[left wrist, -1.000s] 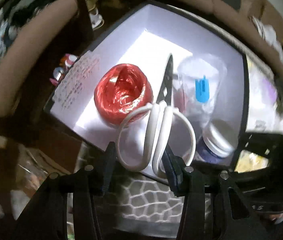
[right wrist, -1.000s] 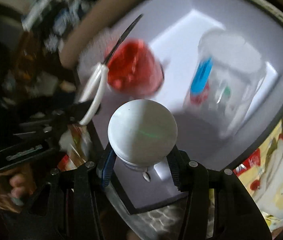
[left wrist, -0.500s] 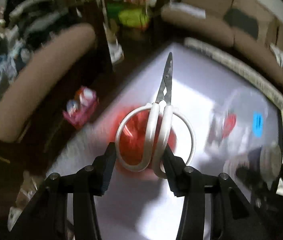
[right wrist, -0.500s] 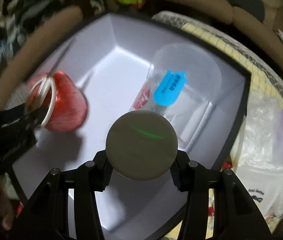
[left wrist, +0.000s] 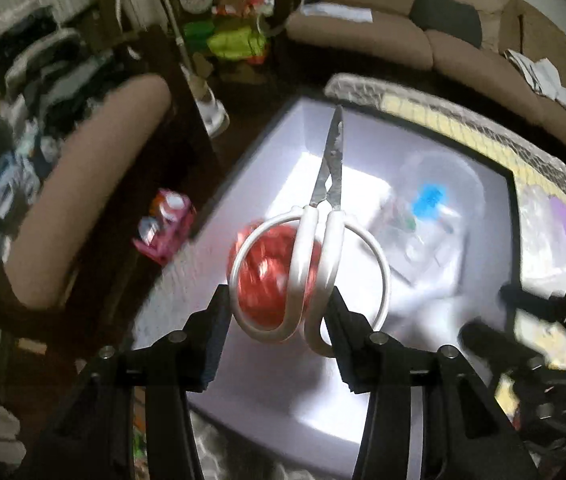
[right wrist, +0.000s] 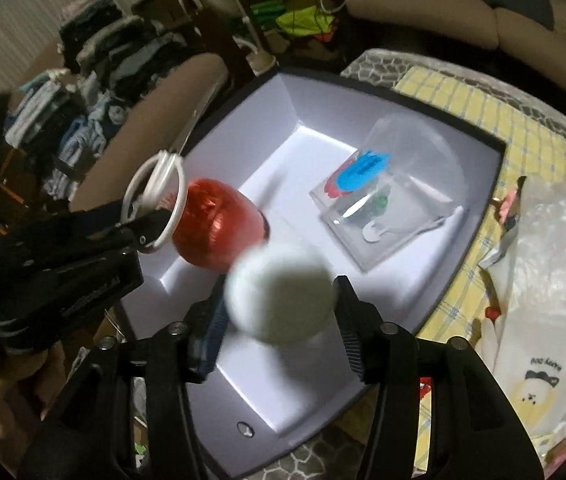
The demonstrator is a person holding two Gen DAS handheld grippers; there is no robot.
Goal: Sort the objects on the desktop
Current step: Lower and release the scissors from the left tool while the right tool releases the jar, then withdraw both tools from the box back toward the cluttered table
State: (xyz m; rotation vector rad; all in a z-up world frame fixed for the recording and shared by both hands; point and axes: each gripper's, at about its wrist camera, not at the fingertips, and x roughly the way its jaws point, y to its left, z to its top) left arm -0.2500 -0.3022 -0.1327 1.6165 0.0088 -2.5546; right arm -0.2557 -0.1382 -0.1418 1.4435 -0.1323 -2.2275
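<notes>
Cluttered room, white box (right wrist: 315, 92) below: both jaws opening w/ stiff scissors (left wrist: 315, 256) at handles, smooth round-capped jar (right wrist: 279, 296) between.

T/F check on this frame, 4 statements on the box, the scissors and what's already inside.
1. The scissors have white handles. True.
2. The red ball of twine lies outside the box. False: it sits on the box floor.
3. The clear container in the box holds a blue item. True.
4. The scissors' blades are spread wide. False: they are closed together, pointing away from the left gripper.
</notes>
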